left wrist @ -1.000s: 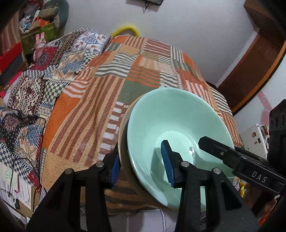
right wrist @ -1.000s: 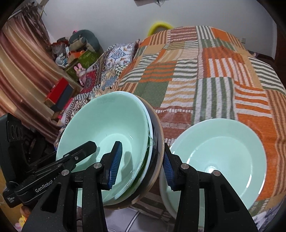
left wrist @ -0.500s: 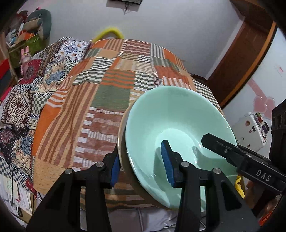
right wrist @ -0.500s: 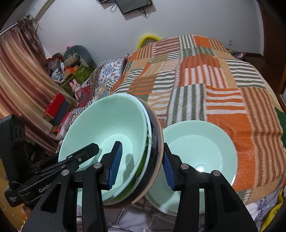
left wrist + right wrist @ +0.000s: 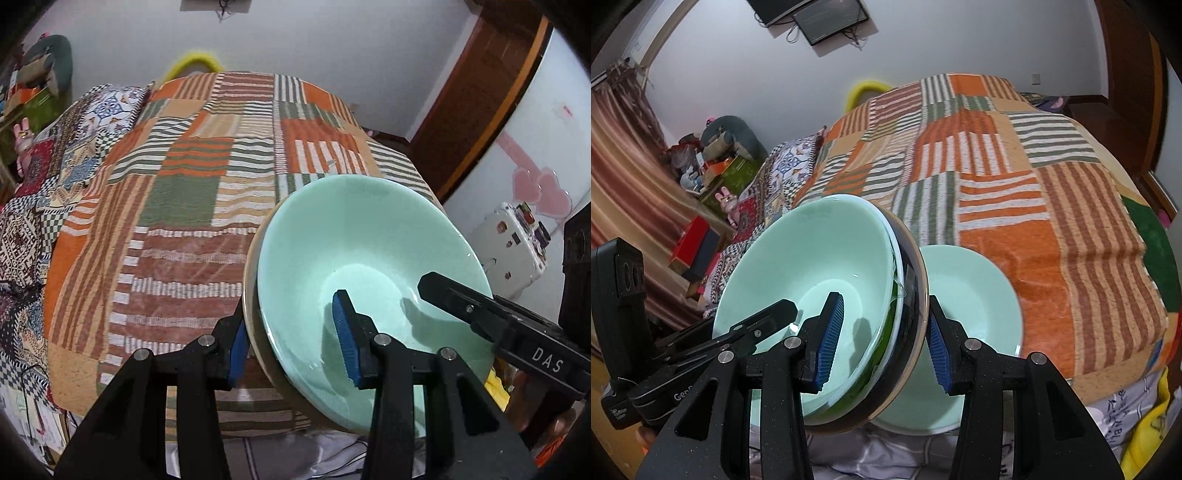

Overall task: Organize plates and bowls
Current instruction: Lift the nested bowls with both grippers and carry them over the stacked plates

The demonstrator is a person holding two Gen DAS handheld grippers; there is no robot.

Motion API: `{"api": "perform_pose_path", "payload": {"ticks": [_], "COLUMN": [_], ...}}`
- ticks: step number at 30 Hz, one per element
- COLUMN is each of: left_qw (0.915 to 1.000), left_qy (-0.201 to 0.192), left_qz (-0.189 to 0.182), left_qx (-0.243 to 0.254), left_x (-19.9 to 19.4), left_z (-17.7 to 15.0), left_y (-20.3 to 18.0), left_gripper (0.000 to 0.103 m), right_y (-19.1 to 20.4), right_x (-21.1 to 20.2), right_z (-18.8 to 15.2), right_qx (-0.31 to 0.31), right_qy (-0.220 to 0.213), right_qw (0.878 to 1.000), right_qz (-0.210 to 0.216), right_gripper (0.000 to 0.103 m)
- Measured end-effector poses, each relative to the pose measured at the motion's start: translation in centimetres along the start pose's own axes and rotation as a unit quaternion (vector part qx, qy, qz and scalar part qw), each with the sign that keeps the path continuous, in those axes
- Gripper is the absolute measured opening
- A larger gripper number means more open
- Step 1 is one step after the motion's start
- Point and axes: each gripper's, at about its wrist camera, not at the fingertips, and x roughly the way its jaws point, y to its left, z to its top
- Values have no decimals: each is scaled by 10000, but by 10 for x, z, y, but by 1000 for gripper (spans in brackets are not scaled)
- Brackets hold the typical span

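- Tongs on both my hands tilt down over the bed (image 5: 207,229).
- Left tongs (image 5: 291,347) clamp the bowl stack (image 5: 354,258).
- Right tongs (image 5: 882,343) clench its opposite rim.

Mint-green bowls (image 5: 820,266): two, one in the held stack and one (image 5: 979,295) on the bed
Dark plate (image 5: 911,295): one
Grippers: two, left gripper (image 5: 295,343) and right gripper (image 5: 882,339)
Patchwork blanket (image 5: 1015,177): one
Wall screens (image 5: 831,18): two

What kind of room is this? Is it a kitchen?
Not a kitchen; it looks like a bedroom. A bed with a striped patchwork quilt fills most of the view, a curtain hangs at the left side, and a screen is mounted on the wall.
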Motion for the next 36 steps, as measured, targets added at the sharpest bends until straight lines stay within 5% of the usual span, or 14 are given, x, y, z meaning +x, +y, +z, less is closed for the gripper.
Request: {"api": "perform_pose_path", "payload": {"ticks": [26,36], "left_qw": [9962,9966], "left_qy": [858,821], "left_qz": [-144,-90], "left_qx": [-9,-2], "left_x": [70,76], "left_z": [-10,-13], "left_y": [-9,-6], "left_gripper": [43,43], "right_y": [-44,-39], "right_x": [19,23], "right_z": [-19,-23], "right_qx": [460,322], "right_qy": [493,361], "right_qw": [9973,9984], "right_qz": [-283,-309], "right_gripper": [40,43]}}
